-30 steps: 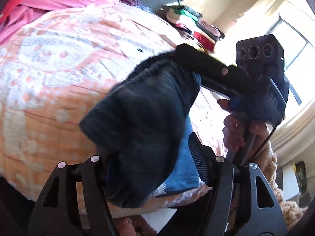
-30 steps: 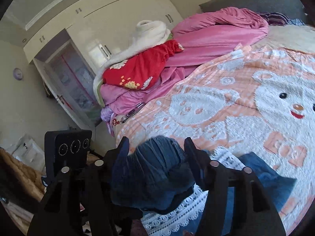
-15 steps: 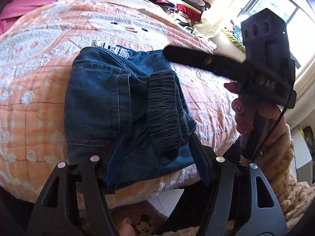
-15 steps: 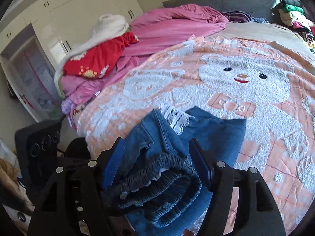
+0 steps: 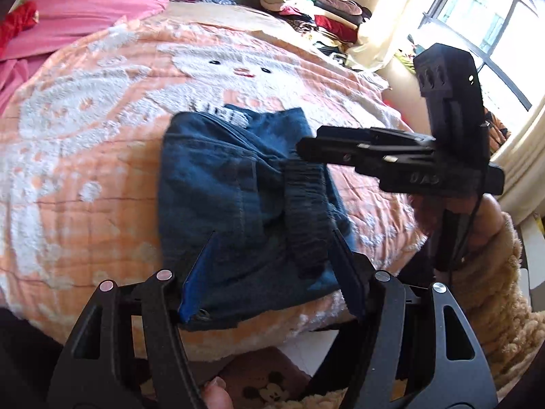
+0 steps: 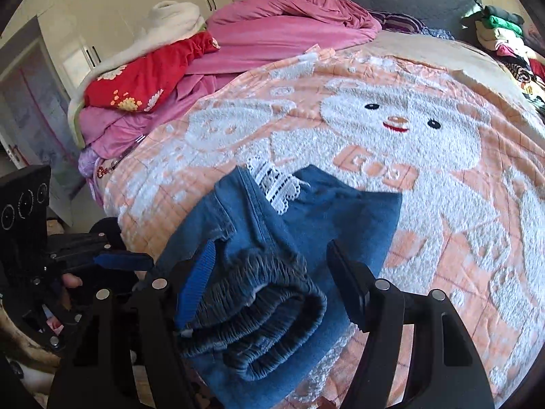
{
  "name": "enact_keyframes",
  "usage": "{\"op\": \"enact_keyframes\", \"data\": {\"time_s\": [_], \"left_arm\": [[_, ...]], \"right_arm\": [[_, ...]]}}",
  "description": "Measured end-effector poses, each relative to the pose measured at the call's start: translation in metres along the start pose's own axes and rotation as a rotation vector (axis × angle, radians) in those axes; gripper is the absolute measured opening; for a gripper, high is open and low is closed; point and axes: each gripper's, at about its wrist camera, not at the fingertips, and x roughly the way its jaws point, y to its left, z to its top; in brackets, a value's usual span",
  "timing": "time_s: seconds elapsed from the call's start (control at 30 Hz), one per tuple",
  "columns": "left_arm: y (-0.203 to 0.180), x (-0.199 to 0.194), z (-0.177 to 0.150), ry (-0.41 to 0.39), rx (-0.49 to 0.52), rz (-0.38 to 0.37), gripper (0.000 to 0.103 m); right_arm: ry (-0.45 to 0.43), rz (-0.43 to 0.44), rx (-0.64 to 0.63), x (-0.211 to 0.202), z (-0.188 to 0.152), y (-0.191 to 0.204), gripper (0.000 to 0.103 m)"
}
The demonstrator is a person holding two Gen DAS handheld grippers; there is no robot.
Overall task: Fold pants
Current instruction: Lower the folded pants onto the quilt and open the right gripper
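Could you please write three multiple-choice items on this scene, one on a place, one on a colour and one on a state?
1. Where do the pants lie?
A. on the floor
B. on the blanket, near its front edge
C. on the pile of clothes by the window

2. What colour is the pants' elastic waistband?
A. dark grey-blue
B. red
C. white

3. How does the right hand-held gripper stand?
A. shut tight on the blanket
B. out of view
C. jaws apart astride the waistband, right pad clear of it

Answers: 1 B, the denim rests on the orange and white blanket close to the bed's front edge. 2 A, the gathered band is darker than the blue legs. 3 C, a gap shows between the right pad and the cloth; its jaws have just been opening.
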Motion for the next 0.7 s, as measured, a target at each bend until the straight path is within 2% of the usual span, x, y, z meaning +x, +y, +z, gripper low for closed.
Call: {"op": "enact_keyframes", "data": {"time_s": [0.17,0.27,0.4,0.47,0.53,0.57,0.6,0.7], "left_arm": [[0.009,0.001,0.004,0.015,-0.011,0.069,0.057],[0.015,0.004,0.004,0.034,-0.025,0.089,0.057],[0.024,0.007,0.001,0.041,-0.035,0.1,0.058],[0.028,0.01,-0.001,0.047,-0.042,0.094,0.058],[0.031,0.012,-0.003,0.056,-0.047,0.093,0.058],[0.032,0.014,-0.003,0.061,-0.05,0.089,0.058],[0.033,0.015,-0.005,0.064,-0.049,0.087,0.059],[0.035,0.02,-0.008,0.074,-0.049,0.086,0.06]], "right_arm": [[0.047,0.017,-0.021,0.021,0.028,0.002,0.067],[0.108,-0.014,-0.05,0.04,0.035,0.005,0.066],[0.148,-0.007,-0.057,0.061,0.04,0.011,0.058],[0.17,-0.05,-0.083,0.07,0.039,0.015,0.055],[0.202,-0.049,-0.1,0.078,0.037,0.017,0.045],[0.217,-0.026,-0.104,0.082,0.035,0.018,0.03],[0.229,0.003,-0.111,0.084,0.034,0.02,0.02],[0.207,0.028,-0.125,0.078,0.036,0.029,0.008]]}}
